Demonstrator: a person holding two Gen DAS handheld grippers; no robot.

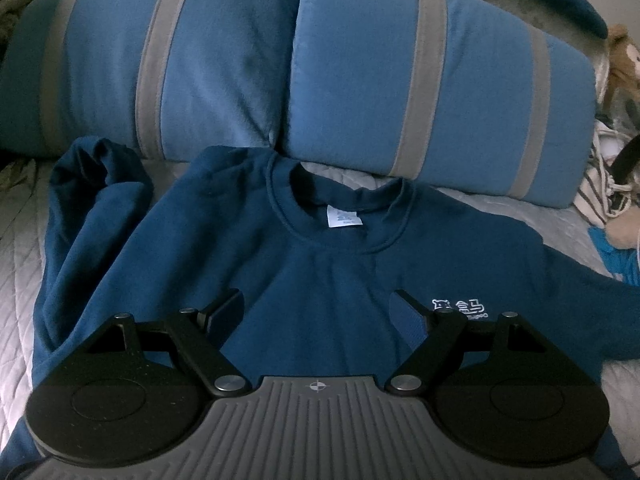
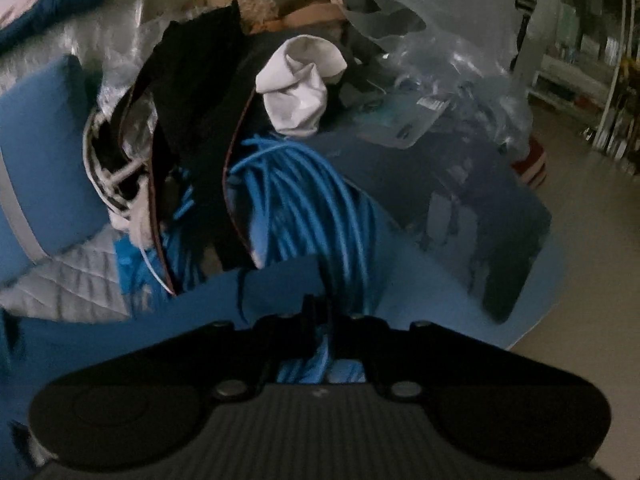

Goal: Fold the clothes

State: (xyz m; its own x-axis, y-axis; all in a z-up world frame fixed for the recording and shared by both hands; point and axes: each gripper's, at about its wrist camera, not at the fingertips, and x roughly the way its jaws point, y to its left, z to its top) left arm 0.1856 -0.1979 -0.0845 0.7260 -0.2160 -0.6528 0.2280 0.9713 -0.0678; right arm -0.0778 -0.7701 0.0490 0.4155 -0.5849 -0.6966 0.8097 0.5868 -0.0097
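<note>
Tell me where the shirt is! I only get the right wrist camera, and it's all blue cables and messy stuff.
Observer: The left wrist camera shows a dark blue sweatshirt lying front-up on the bed, with its collar toward two blue pillows.
Operator: Is the other gripper holding it?
Observer: No. The left gripper is open over the chest and is pinching nothing.
Operator: Are the sleeves tidy?
Observer: Not yet. One sleeve is bunched up at the left side of that picture.
</note>
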